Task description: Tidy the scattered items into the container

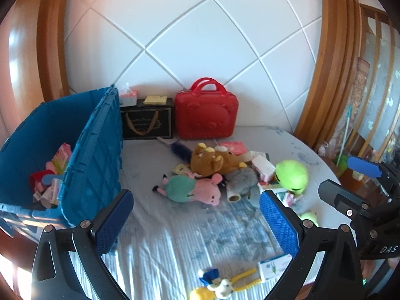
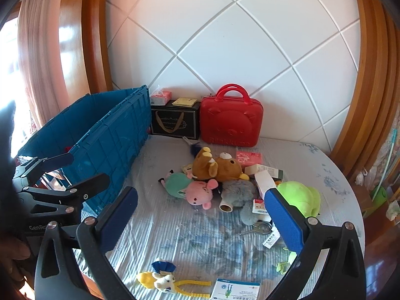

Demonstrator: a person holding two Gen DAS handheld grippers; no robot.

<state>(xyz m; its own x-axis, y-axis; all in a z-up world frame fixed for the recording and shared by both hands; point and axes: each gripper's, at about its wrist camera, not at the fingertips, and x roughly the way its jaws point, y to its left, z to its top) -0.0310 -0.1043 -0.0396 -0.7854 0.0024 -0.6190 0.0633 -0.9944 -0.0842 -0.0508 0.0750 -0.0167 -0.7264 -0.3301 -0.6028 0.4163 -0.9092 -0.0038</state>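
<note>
A blue crate (image 1: 95,150) (image 2: 112,135) stands at the left of the bed and holds several small packets. A pile of toys lies mid-bed: a pink pig plush (image 1: 195,190) (image 2: 192,187), a brown bear (image 1: 212,162) (image 2: 220,166), a grey plush (image 1: 241,180) (image 2: 237,192) and a green frog plush (image 1: 292,175) (image 2: 300,197). My left gripper (image 1: 197,222) is open and empty, hovering in front of the pile. My right gripper (image 2: 200,222) is open and empty too, at the same distance from the toys. Each gripper shows at the edge of the other's view.
A red bear case (image 1: 206,115) (image 2: 231,122) and a black gift box (image 1: 146,122) (image 2: 175,121) stand against the white headboard. A yellow toy (image 2: 172,283) (image 1: 222,285), a white booklet (image 2: 235,290), keys (image 2: 260,227) and small boxes (image 1: 262,167) lie scattered. The bed edge curves at the right.
</note>
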